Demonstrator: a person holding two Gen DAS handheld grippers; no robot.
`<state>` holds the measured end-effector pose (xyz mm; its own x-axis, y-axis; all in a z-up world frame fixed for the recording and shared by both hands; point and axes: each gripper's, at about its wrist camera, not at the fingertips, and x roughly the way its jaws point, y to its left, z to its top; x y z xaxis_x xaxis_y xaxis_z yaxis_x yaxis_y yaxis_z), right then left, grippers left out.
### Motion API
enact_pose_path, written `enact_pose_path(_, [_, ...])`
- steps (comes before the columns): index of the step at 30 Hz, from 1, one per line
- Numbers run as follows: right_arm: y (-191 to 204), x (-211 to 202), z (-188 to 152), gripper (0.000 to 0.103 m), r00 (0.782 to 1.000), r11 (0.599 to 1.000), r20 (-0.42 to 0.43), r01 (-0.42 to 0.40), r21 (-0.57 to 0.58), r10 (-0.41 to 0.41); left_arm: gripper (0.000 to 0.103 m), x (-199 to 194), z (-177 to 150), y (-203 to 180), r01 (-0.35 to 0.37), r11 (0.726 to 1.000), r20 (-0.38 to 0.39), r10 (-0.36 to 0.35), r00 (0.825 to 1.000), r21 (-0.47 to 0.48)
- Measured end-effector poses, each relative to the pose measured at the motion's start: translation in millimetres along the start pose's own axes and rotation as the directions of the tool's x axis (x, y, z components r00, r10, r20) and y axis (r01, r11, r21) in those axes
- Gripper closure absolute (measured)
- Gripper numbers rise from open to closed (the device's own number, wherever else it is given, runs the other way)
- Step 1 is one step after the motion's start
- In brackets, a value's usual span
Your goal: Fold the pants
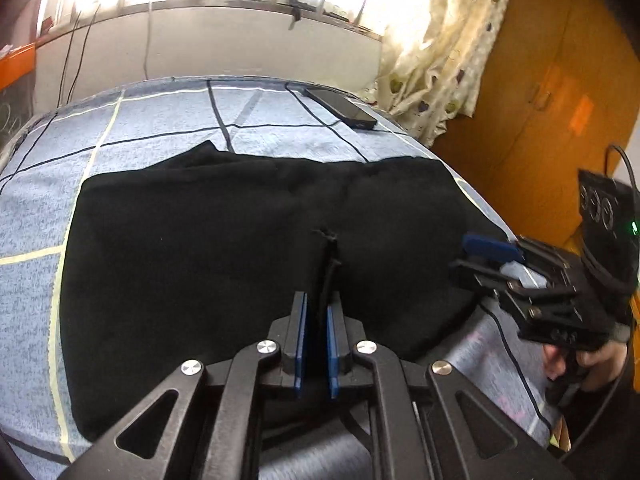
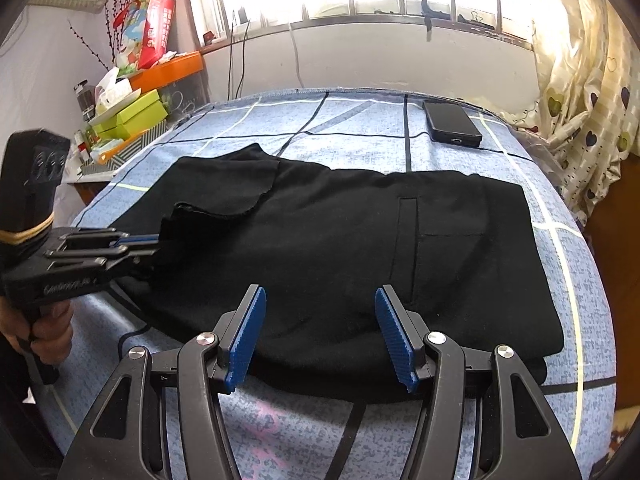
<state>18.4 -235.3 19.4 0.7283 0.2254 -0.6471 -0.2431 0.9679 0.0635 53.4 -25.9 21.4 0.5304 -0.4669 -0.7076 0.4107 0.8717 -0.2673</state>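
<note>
Partly hidden pants (image 2: 328,248) hem, left gripper (image 2: 154,246) jaws

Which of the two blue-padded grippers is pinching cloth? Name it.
The left gripper: its pads pinch an edge of the black pants. The right gripper stands wide open, empty.

Left hand-held gripper (image 1: 317,316) pinches black pants (image 1: 208,264) on checked bedsheet (image 1: 168,120).

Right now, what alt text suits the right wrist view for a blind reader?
Black pants lie flat on a blue checked bed. The open right gripper hovers over their near edge, while the left gripper pinches a raised fold at the left; a phone lies behind.
</note>
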Motion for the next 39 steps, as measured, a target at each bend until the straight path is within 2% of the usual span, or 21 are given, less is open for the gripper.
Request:
enact_pose_path(3, [2,-1,2,0.045,1.0,1.0,0.003,-0.009,-0.002,0.009,0.091,-7,-5,1,0.023,1.0,-0.003,-0.023,1.0,-0.01])
enact_pose_path(5, [4,-2,3,0.045,1.0,1.0,0.007,-0.02,-0.002,0.02,0.091,-22,-9,6,0.004,0.999,0.047,-0.003,0.999,-0.034])
enact_pose_path(7, [6,-3,5,0.045,0.999,0.999,0.012,-0.034,-0.002,0.034,0.086,-38,-12,15,-0.084,0.995,0.1,0.089,0.991,-0.056])
enact_pose_path(9, [10,-1,9,0.045,0.998,0.998,0.014,-0.064,0.004,0.063,0.067,-51,-14,28,-0.195,0.976,0.134,0.206,0.969,-0.093])
enact_pose_path(10, [11,1,11,0.045,0.997,0.997,0.013,-0.08,0.006,0.08,0.064,-55,-15,35,-0.237,0.965,0.144,0.252,0.957,-0.115])
enact_pose_path(11, [14,4,12,0.045,0.995,0.995,0.01,-0.101,0.012,0.101,0.06,-58,-17,45,-0.29,0.946,0.14,0.31,0.94,-0.147])
enact_pose_path(13, [22,15,16,0.045,0.989,0.989,-0.004,-0.146,0.024,0.147,0.06,-57,-20,63,-0.361,0.91,0.098,0.386,0.917,-0.203])
enact_pose_path(15, [29,25,19,0.045,0.986,0.986,-0.029,-0.166,0.032,0.167,0.06,-54,-25,79,-0.393,0.88,0.046,0.419,0.907,-0.268])
enact_pose_path(16, [35,32,21,0.045,0.982,0.983,-0.041,-0.183,0.032,0.184,0.06,-52,-29,85,-0.389,0.87,0.025,0.415,0.909,-0.302])
enact_pose_path(18, [41,43,22,0.045,0.977,0.979,-0.069,-0.198,0.04,0.201,0.06,-49,-33,92,-0.357,0.869,0.008,0.382,0.924,-0.342])
enact_pose_path(20, [45,52,23,0.045,0.975,0.98,-0.098,-0.194,0.052,0.199,0.06,-48,-35,92,-0.343,0.867,0.007,0.371,0.929,-0.36])
enact_pose_path(22, [47,57,24,0.045,0.977,0.982,-0.104,-0.179,0.063,0.185,0.069,-47,-37,89,-0.298,0.882,0.014,0.325,0.946,-0.365])
enact_pose_path(23, [48,58,25,0.045,0.978,0.981,-0.101,-0.177,0.074,0.184,0.07,-45,-38,88,-0.282,0.883,0.012,0.309,0.951,-0.376])
enact_pose_path(25, [49,59,25,0.045,0.978,0.981,-0.104,-0.171,0.094,0.18,0.072,-47,-41,85,-0.3,0.884,0.013,0.326,0.945,-0.358])
enact_pose_path(27, [50,59,25,0.046,0.979,0.982,-0.109,-0.164,0.099,0.174,0.077,-48,-40,86,-0.293,0.885,0.014,0.319,0.948,-0.362])
enact_pose_path(28, [51,59,25,0.05,0.98,0.983,-0.114,-0.154,0.096,0.164,0.079,-48,-40,86,-0.288,0.886,0.014,0.314,0.949,-0.363])
enact_pose_path(30, [51,60,26,0.065,0.981,0.986,-0.126,-0.137,0.094,0.149,0.084,-48,-38,85,-0.284,0.889,0.017,0.311,0.95,-0.36])
enact_pose_path(31, [52,62,26,0.086,0.976,0.983,-0.139,-0.155,0.1,0.168,0.084,-49,-38,85,-0.279,0.89,0.021,0.307,0.952,-0.361])
enact_pose_path(35, [58,65,27,0.089,0.977,0.987,-0.148,-0.145,0.074,0.155,0.085,-50,-39,87,-0.269,0.893,0.027,0.298,0.954,-0.361])
enact_pose_path(37, [54,66,28,0.096,0.974,0.982,-0.144,-0.162,0.093,0.174,0.086,-50,-38,87,-0.265,0.894,0.029,0.295,0.955,-0.361])
enact_pose_path(39, [55,59,27,0.098,0.975,0.981,-0.128,-0.17,0.092,0.181,0.087,-51,-38,89,-0.255,0.896,0.031,0.285,0.958,-0.365])
